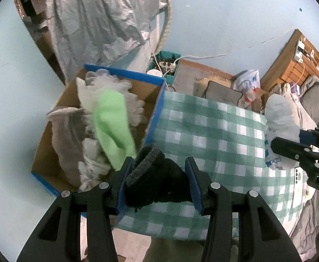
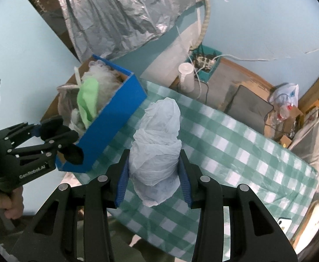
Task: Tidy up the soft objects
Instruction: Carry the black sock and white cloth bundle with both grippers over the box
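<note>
My left gripper (image 1: 158, 166) is shut on a black knit piece (image 1: 153, 181), held at the near right corner of a blue-sided cardboard box (image 1: 157, 109). The box holds a green cloth (image 1: 113, 122), grey cloth (image 1: 67, 131) and white fluffy pieces (image 1: 115, 85). My right gripper (image 2: 154, 166) is shut on a bundle of crumpled white plastic bag (image 2: 157, 139), held above the green checked tablecloth (image 2: 236, 148). In the right wrist view the left gripper (image 2: 70, 144) with the black piece (image 2: 73, 152) is at the box's (image 2: 113, 122) near end. The right gripper (image 1: 290, 142) with the white bundle (image 1: 279, 118) shows at the right of the left wrist view.
The checked cloth (image 1: 214, 135) covers a table beside the box. Behind are a silver sheet (image 1: 98, 21), a teal crate with a power strip (image 2: 205, 63), a grey cushion (image 2: 251, 107), a plastic bag with bottles (image 2: 286, 100) and a phone (image 1: 298, 187) at the table's right.
</note>
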Demonstrator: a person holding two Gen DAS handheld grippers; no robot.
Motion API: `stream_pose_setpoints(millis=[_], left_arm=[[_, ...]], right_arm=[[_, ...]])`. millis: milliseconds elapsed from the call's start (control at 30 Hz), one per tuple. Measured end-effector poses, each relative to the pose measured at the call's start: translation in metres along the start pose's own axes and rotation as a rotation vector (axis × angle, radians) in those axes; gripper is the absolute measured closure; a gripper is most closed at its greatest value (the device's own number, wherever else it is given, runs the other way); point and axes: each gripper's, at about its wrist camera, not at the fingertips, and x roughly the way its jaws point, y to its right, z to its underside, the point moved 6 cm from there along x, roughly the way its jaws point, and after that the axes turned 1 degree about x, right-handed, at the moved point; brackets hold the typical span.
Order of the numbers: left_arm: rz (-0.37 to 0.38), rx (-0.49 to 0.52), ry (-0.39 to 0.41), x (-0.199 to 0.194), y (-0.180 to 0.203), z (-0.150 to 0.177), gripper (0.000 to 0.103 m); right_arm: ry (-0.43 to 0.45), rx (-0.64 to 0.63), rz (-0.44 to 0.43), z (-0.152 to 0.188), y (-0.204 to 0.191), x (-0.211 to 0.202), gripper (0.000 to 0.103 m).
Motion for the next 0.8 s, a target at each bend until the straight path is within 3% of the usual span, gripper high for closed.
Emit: stream_pose_setpoints(millis=[800], left_arm=[[-0.045,-0.122,0.001,-0.006,-0.1,0.005,0.054]], right_arm=[[-0.041,-0.184,-0.08,-0.045,-0.107,0.038,0.063]])
